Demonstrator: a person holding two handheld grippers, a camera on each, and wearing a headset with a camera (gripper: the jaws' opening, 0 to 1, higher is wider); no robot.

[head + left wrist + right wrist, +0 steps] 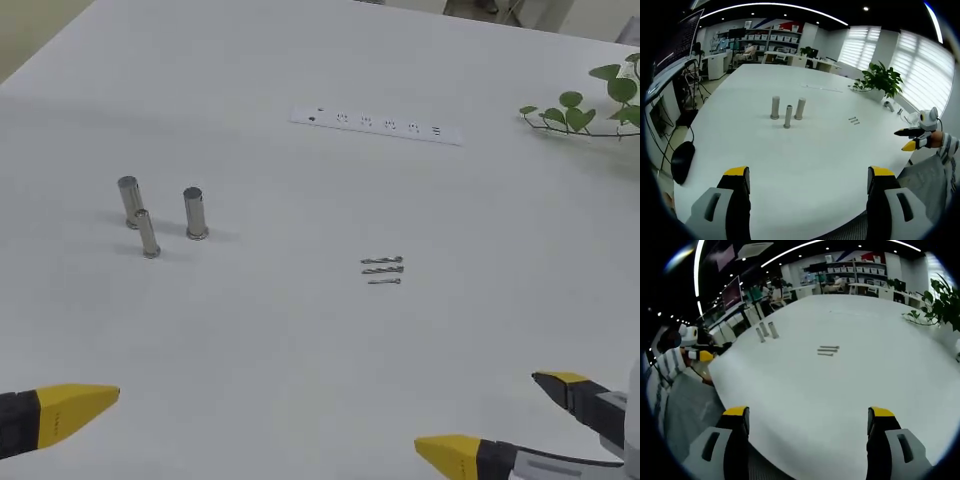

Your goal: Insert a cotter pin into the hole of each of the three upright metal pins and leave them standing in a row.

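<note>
- My left tongs [807,175] hover over the near edge of the white table [300,350], jaws spread wide with nothing between the yellow tips.
- My right tongs [807,415] hang over the near right of the table, jaws likewise wide apart and empty; in the head view both of their yellow tips [447,455] show at the bottom right.
- The three cotter pins [383,269] lie flat on the table ahead of the right tongs and well apart from them. They are side by side and parallel, close together, with their long axes running left to right across the head view and crosswise to the line of my right jaws. They are too small to tell which end carries the eye.
- The three metal pins [148,232] stand on end to the far left, well apart from the cotter pins, long axes vertical. They form a tight triangle, the nearest one just in front of the other two, and a wider foot shows at the base of the right one.
- Farther back, a white power strip [377,124] lies flat, its length running left to right.
- A leafy green plant [590,105] reaches in at the far right edge.
</note>
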